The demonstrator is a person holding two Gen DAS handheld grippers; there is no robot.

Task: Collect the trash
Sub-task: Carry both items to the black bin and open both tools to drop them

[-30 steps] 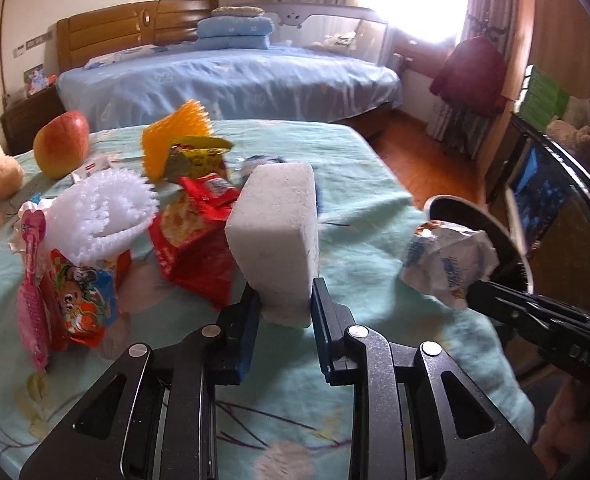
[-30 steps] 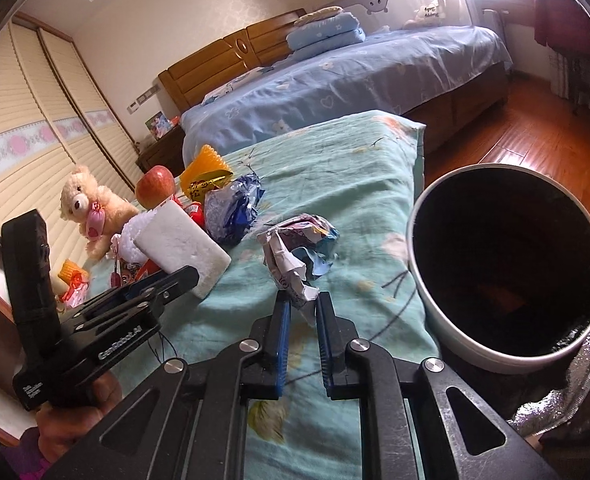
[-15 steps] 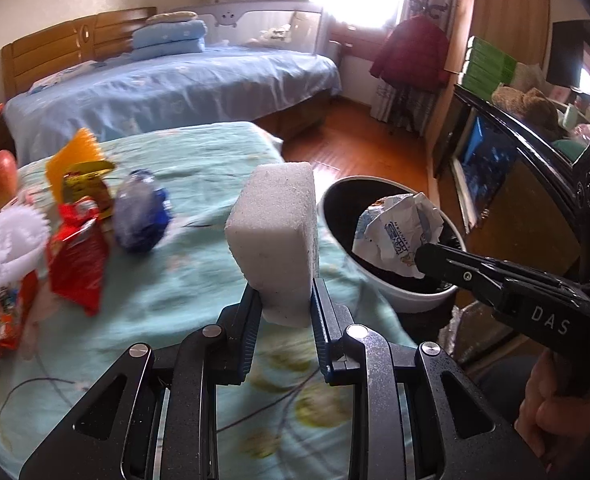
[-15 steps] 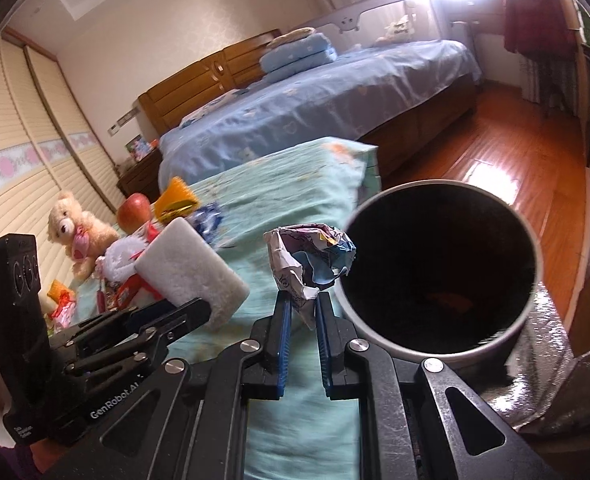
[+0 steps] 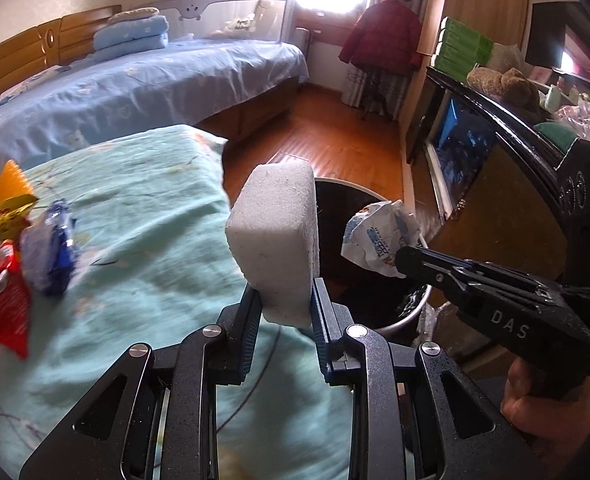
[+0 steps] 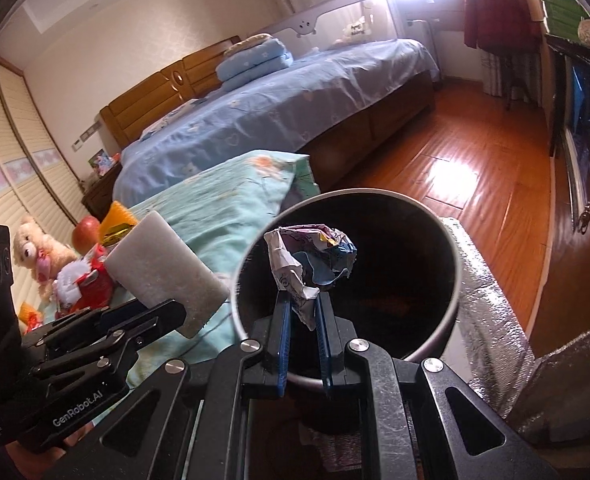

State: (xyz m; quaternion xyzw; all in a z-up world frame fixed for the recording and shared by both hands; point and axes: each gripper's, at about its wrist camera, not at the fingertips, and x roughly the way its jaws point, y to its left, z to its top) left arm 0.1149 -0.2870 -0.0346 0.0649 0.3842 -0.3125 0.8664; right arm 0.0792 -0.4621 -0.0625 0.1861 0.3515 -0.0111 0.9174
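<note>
My left gripper (image 5: 285,304) is shut on a white foam block (image 5: 275,240) and holds it upright at the table's edge, beside the bin's near rim. The block also shows in the right wrist view (image 6: 163,264). My right gripper (image 6: 303,312) is shut on a crumpled paper wrapper (image 6: 311,264) and holds it over the mouth of the round dark trash bin (image 6: 439,340). In the left wrist view the wrapper (image 5: 379,236) hangs over the bin (image 5: 375,324).
On the teal tablecloth (image 5: 135,232) lie a blue wrapper (image 5: 51,256), a red snack bag (image 5: 3,304) and a yellow wrapper (image 5: 9,208). An apple (image 6: 87,232) and a teddy bear (image 6: 35,252) stand further left. A blue bed (image 5: 135,92) stands behind, a dark cabinet (image 5: 495,184) to the right.
Both grippers have moved right from over the table towards the bin. The wrapper now hangs over the bin's mouth and the foam block is beside the rim. Both stay gripped.
</note>
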